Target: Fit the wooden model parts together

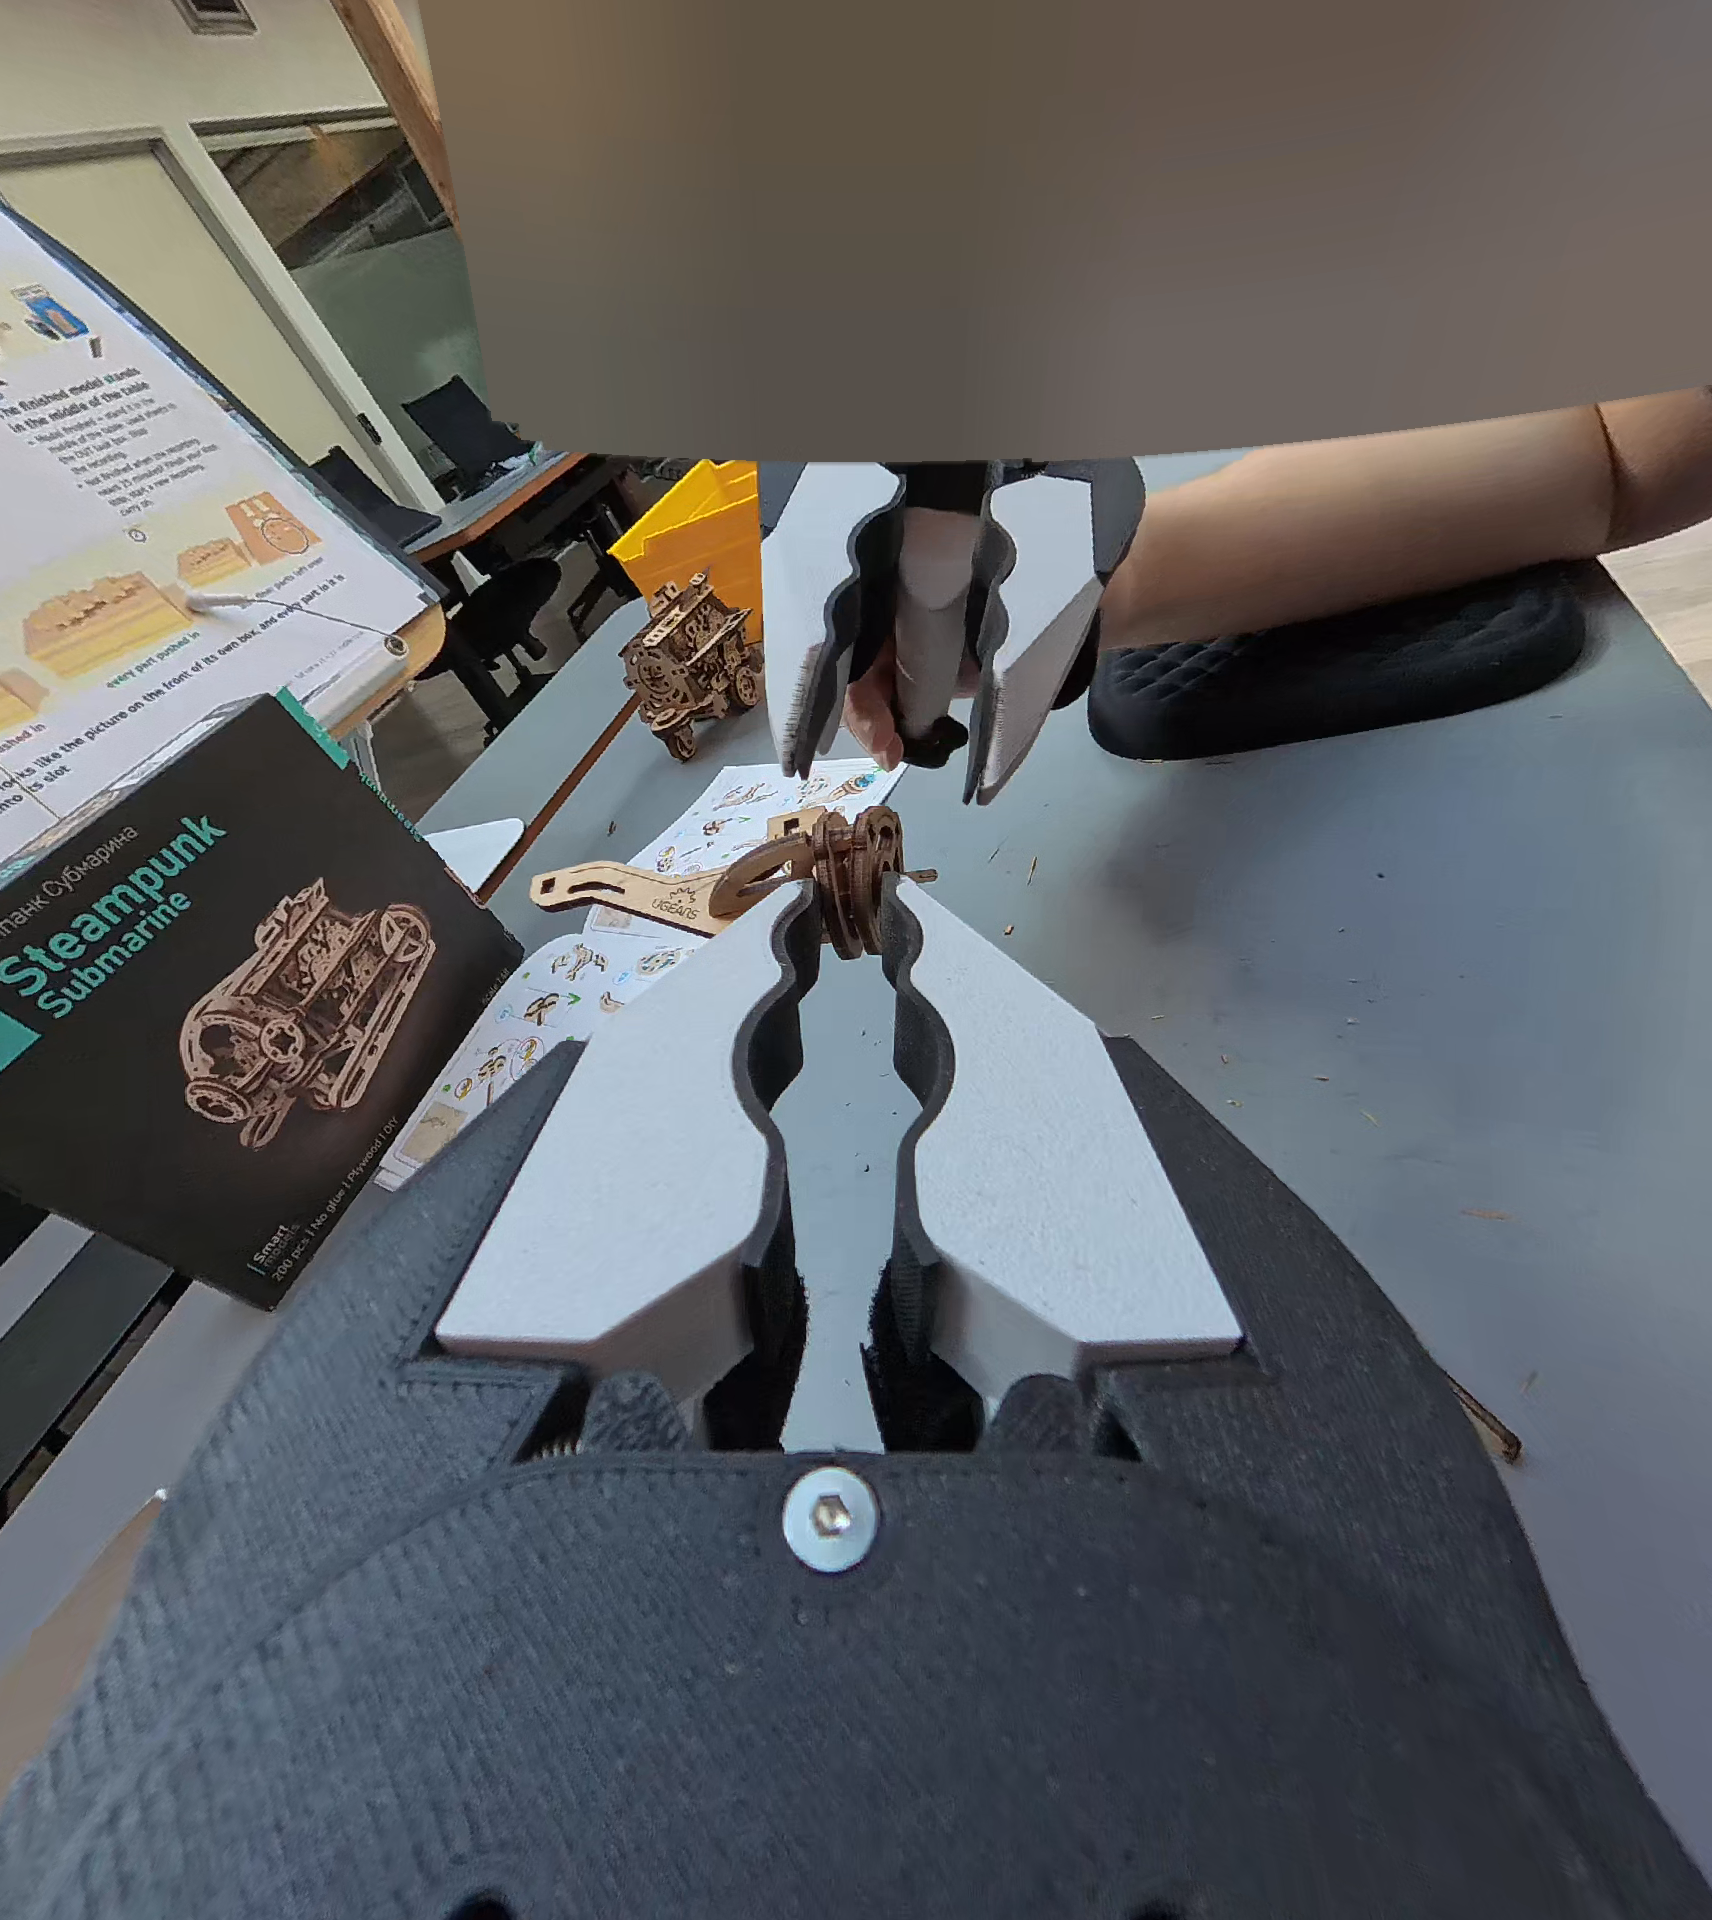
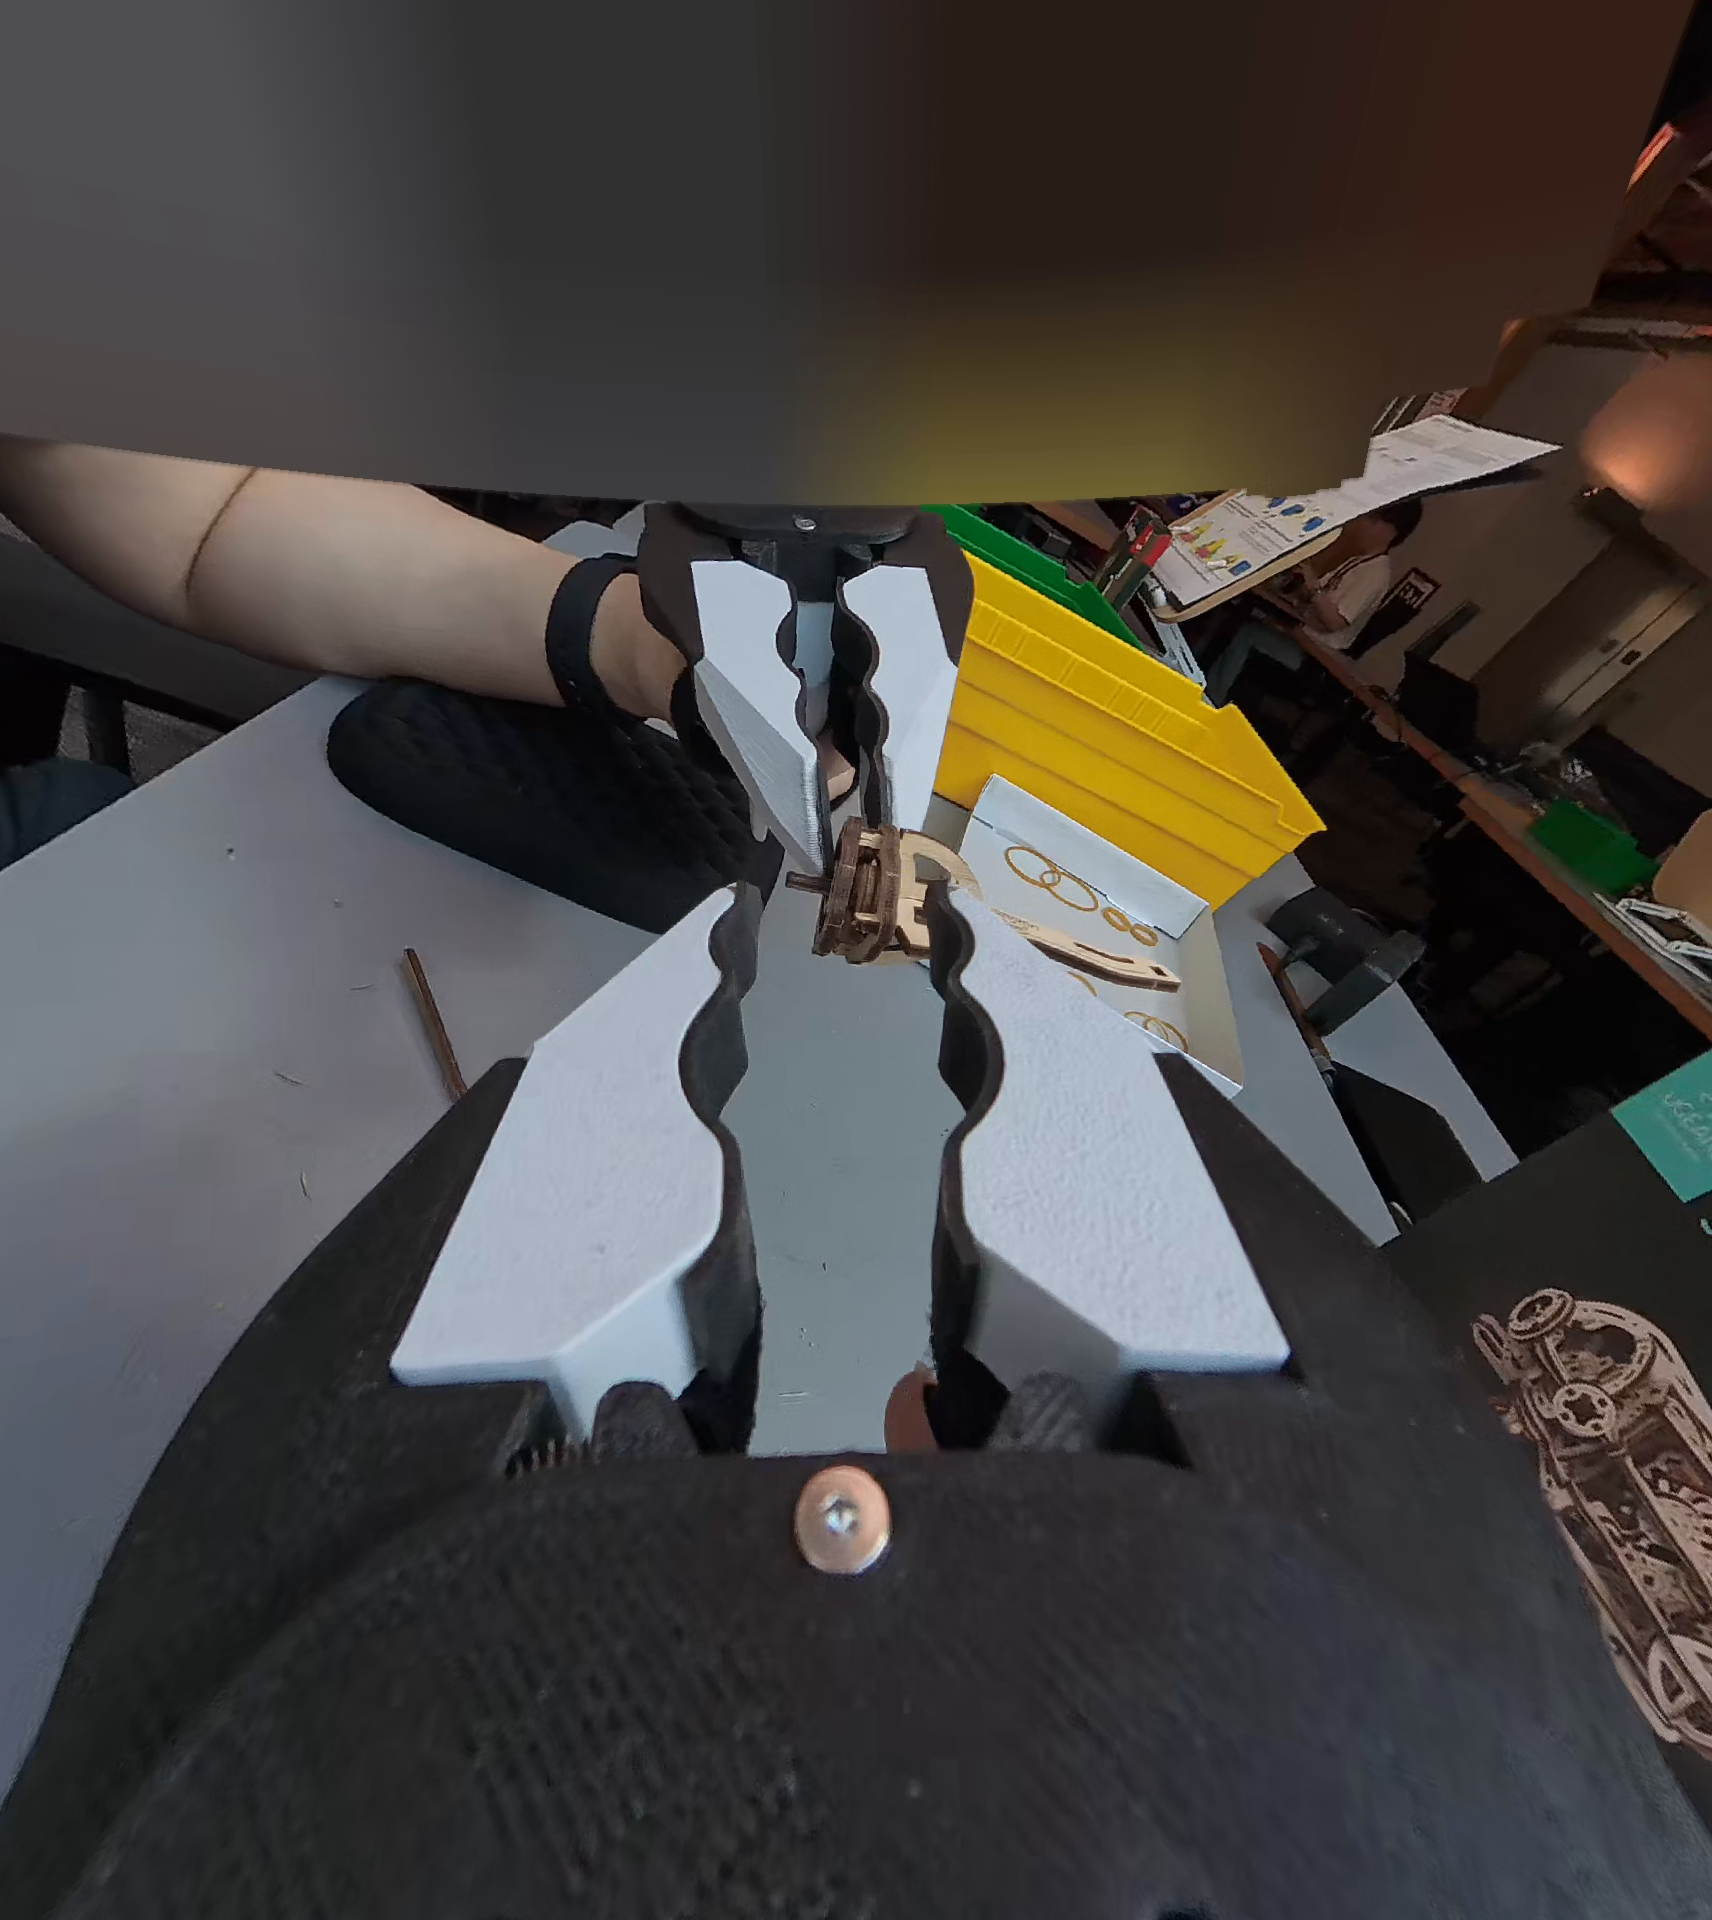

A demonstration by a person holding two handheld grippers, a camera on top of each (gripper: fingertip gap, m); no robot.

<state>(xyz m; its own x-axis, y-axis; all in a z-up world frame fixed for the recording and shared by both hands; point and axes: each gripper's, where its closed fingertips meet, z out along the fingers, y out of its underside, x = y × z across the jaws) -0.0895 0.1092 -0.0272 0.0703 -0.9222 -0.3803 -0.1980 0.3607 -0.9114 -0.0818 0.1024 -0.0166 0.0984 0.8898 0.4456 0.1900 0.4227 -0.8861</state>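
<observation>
**Left fingers clamp the gear stack; right fingers spread just beside it**

In my left wrist view, my left gripper (image 1: pixel 847 904) has its fingers clenched on the wooden gear assembly (image 1: pixel 857 883), a small stack of discs on a thin axle, held at the very fingertips in the middle of the frame. A flat wooden lever piece (image 1: pixel 623 894) reaches out from it toward the left, over the instruction sheet (image 1: pixel 561 997).

Directly above the assembly in that view, my right gripper (image 1: pixel 888 769) points down at it with fingers released and a clear gap between them; the tips stand just short of the stack.

In my right wrist view the assembly (image 2: pixel 862 894) sits between and slightly beyond my right gripper's (image 2: pixel 841 914) fingertips. I cannot tell whether the right-hand tip touches the lever.

Open room lies mostly on the grey bench (image 1: pixel 1351 1039) at the right of the left view, bare but for wood splinters, up to the black wrist rest (image 1: pixel 1340 665) at upper right. The left side is crowded: the dark kit box (image 1: pixel 187 1018) at left centre, a finished wooden model (image 1: pixel 691 660) near the far bench edge, and a yellow bin (image 1: pixel 696 530) behind it. In the right view a white tray (image 2: pixel 1184 914) with rubber bands lies close on the right of the assembly.
</observation>
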